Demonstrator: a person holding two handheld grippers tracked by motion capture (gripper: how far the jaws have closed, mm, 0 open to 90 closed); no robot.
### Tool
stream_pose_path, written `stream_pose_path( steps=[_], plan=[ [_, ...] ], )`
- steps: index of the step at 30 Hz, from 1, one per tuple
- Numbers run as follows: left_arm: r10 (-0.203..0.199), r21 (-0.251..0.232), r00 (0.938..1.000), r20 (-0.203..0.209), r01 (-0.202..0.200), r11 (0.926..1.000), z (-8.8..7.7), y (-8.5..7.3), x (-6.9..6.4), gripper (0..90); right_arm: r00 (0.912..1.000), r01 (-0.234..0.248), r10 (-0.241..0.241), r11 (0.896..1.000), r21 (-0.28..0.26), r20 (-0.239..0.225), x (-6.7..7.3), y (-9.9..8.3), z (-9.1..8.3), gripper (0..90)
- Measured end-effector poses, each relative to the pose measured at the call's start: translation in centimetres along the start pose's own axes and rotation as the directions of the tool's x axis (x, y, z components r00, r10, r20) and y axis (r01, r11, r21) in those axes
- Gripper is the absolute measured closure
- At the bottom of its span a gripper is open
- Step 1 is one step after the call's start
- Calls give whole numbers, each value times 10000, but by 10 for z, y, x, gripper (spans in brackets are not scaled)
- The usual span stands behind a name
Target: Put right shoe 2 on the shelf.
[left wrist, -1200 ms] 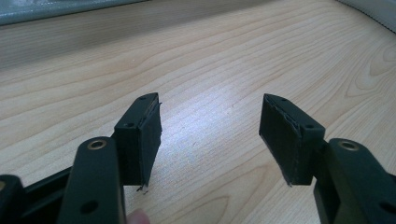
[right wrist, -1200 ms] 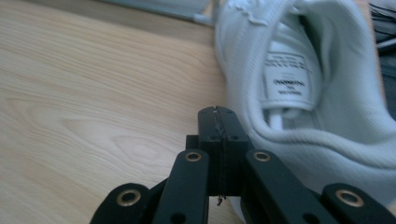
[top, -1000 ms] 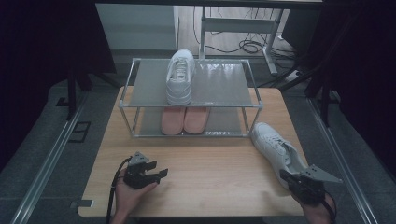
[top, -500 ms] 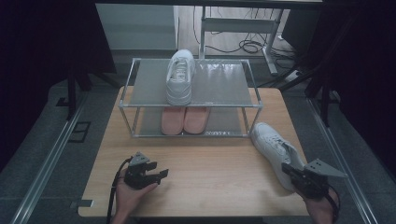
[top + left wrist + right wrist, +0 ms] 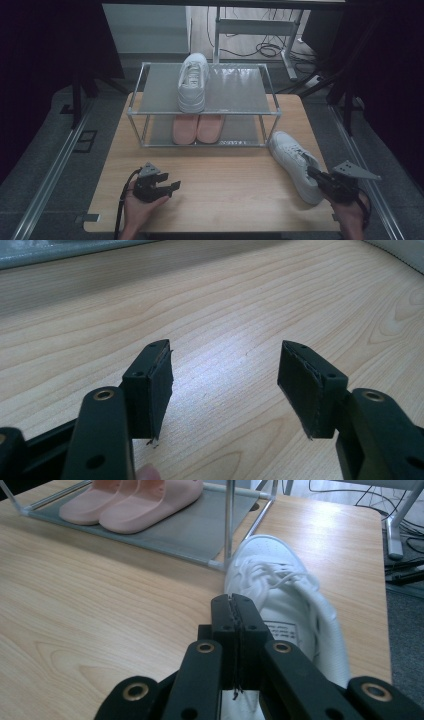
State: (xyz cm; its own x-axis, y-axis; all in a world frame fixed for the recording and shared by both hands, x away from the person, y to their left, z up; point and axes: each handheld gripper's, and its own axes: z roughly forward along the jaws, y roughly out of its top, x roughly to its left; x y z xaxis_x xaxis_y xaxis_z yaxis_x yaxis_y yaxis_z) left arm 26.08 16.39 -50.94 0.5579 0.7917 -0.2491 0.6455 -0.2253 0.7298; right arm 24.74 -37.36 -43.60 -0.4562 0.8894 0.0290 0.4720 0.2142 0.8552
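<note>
White leather sneaker [image 5: 296, 165] on wooden counter [image 5: 220, 185], unshelved; its mate [image 5: 192, 82] tops metal rack [image 5: 240, 92]. Right gripper [image 5: 235, 605] closed, pinching its collar; left gripper [image 5: 225, 385] wide, empty.

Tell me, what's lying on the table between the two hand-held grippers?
Nothing: in the high view, bare wooden table runs from the left gripper to the right gripper, which is shut at the white sneaker.

Rack [image 5: 272, 111] at the back middle of table [image 5: 220, 175]. One sneaker [image 5: 192, 82] on its top shelf, slippers [image 5: 197, 128] on the bottom shelf right below. Second sneaker [image 5: 297, 163] on table, right of rack, toe near its front right leg. Left gripper [image 5: 167, 186] front left, right gripper [image 5: 314, 174] at second sneaker's heel.
</note>
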Motion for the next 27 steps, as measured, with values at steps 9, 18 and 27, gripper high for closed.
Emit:
stream_pose_path(
  steps=[9, 18, 27],
  plan=[
    [-26, 31, 10000, 0, 26, 10000, 0, 0, 0, 394, 10000, -88, 89, 9990, 442, -18, -20, 7, 11, 890],
    [-54, 22, 10000, 0, 54, 10000, 0, 0, 0, 394, 9997, -238, 237, 9978, 618, 27, -32, 5, 15, 862],
    [-44, 30, 10000, 6, 44, 10000, 0, 0, 0, 394, 9995, -310, 311, 9966, 766, 4, -41, 4, 14, 835]
  ],
)
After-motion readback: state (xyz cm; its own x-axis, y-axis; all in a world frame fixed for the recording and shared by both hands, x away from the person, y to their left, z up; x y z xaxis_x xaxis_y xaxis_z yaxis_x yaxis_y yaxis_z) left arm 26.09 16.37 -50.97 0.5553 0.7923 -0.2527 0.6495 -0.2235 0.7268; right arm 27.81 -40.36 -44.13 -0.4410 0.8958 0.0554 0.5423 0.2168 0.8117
